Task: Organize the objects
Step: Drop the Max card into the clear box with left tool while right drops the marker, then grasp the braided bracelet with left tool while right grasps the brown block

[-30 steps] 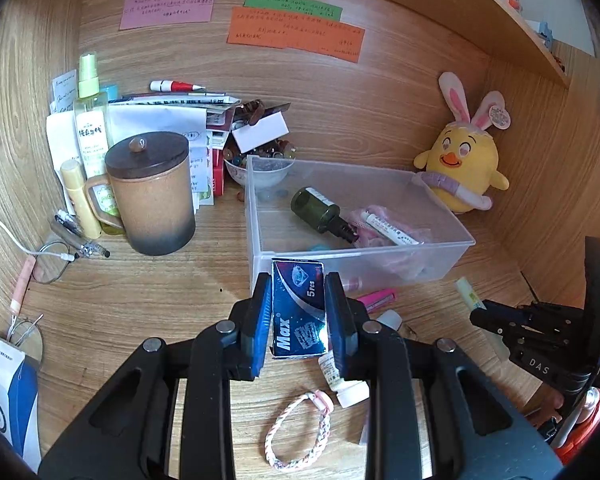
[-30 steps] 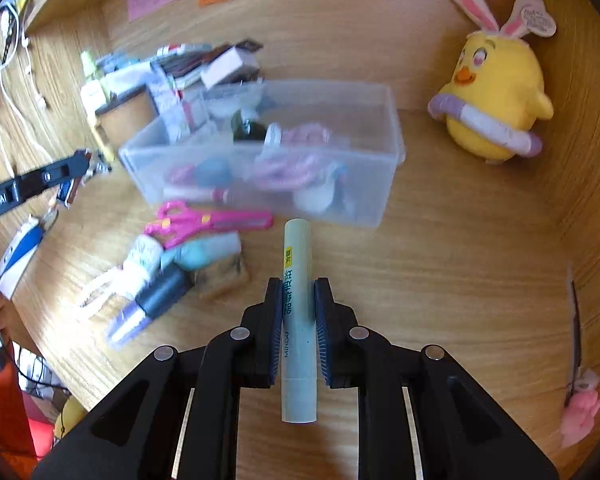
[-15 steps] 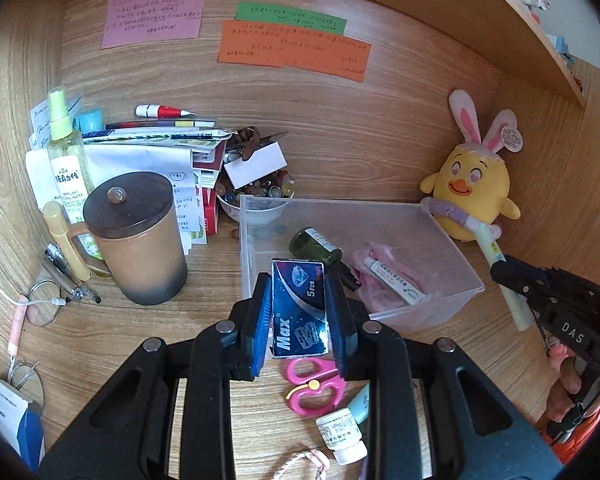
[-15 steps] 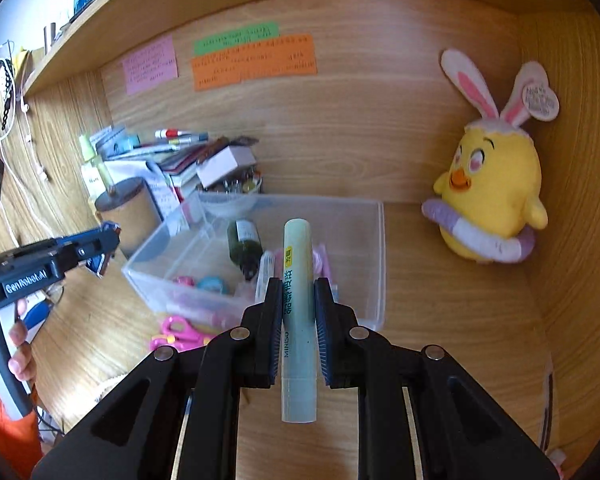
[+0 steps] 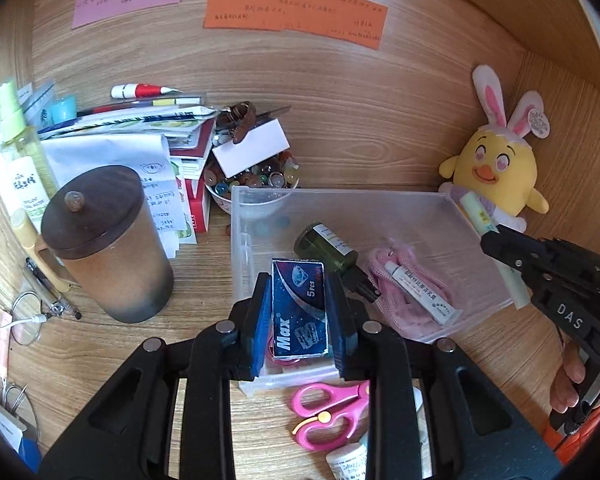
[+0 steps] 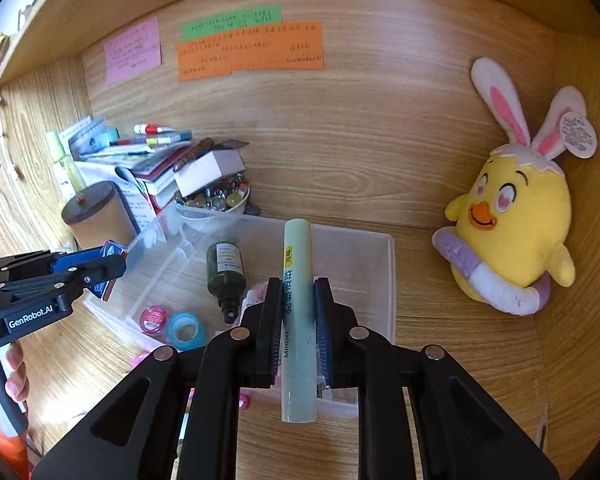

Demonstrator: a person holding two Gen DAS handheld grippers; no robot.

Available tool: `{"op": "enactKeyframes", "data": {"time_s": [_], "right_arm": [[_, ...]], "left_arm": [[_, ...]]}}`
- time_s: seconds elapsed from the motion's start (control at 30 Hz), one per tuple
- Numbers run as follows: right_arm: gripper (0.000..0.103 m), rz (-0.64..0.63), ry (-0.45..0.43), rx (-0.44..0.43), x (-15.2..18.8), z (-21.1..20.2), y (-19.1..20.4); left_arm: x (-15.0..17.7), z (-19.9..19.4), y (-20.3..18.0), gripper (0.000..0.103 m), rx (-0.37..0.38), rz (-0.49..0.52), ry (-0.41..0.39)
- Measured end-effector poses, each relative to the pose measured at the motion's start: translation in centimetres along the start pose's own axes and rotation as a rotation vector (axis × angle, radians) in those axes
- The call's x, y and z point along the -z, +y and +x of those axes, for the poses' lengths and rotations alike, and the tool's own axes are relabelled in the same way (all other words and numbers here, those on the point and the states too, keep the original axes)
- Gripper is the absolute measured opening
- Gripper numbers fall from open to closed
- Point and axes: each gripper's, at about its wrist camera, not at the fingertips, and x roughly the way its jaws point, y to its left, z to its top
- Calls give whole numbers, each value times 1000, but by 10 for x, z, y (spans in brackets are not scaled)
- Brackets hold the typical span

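My left gripper (image 5: pixel 299 300) is shut on a blue "Max" box (image 5: pixel 298 308) and holds it over the near edge of the clear plastic bin (image 5: pixel 452 200). My right gripper (image 6: pixel 297 312) is shut on a pale green tube (image 6: pixel 298 280) and holds it above the bin's (image 6: pixel 390 264) near right side. In the left wrist view the right gripper (image 5: pixel 496 242) comes in from the right with the tube (image 5: pixel 476 212). In the right wrist view the left gripper (image 6: pixel 108 264) is at the bin's left edge. The bin holds a dark green bottle (image 5: pixel 328 246), a white tube (image 5: pixel 420 294) on pink cord, and tape rolls (image 6: pixel 184 330).
A brown lidded mug (image 5: pixel 108 240) stands left of the bin. Stacked papers (image 5: pixel 132 132) and a bowl of marbles (image 5: pixel 252 180) are behind it. A yellow plush chick (image 6: pixel 512 216) sits at the right. Pink scissors (image 5: pixel 328 412) and a small white bottle (image 5: pixel 346 460) lie in front of the bin.
Both grippers have moved forward and up toward the bin, each still holding its object. The bin now lies directly under both.
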Motion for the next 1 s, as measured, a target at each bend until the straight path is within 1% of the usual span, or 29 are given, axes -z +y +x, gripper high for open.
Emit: {"op": "enactKeyframes", "data": {"time_s": [0.23, 0.5, 0.53, 0.6, 0.63, 0.67, 0.7, 0.8, 0.87, 0.9, 0.97, 1.0], "right_arm": [[14, -26, 76, -4, 5, 30, 3], [14, -38, 129, -12, 9, 46, 5], [14, -35, 131, -13, 9, 46, 5], [14, -34, 139, -17, 9, 45, 5], [14, -32, 141, -18, 9, 44, 5], [16, -30, 138, -22, 8, 42, 5], [18, -29, 138, -23, 8, 40, 5], [29, -25, 121, -21, 6, 29, 5], [37, -24, 103, -23, 6, 20, 5], [39, -25, 94, -25, 6, 15, 6], [48, -27, 76, -28, 6, 5, 8], [51, -28, 68, -30, 6, -1, 9]], "left_arm": [[3, 21, -11, 26, -16, 49, 42], [5, 28, -16, 26, -9, 72, 57], [5, 27, -16, 27, -8, 74, 56], [5, 25, -17, 33, -7, 77, 52], [5, 23, -18, 38, -7, 77, 48], [5, 22, -18, 42, -6, 78, 44], [5, 19, -19, 43, -6, 79, 39], [5, 10, -21, 52, -8, 84, 20], [6, 3, -23, 62, -10, 88, 3], [7, -2, -24, 65, -11, 90, -6], [9, -10, -26, 75, -18, 97, -25], [11, -15, -27, 78, -24, 101, -36]]}}
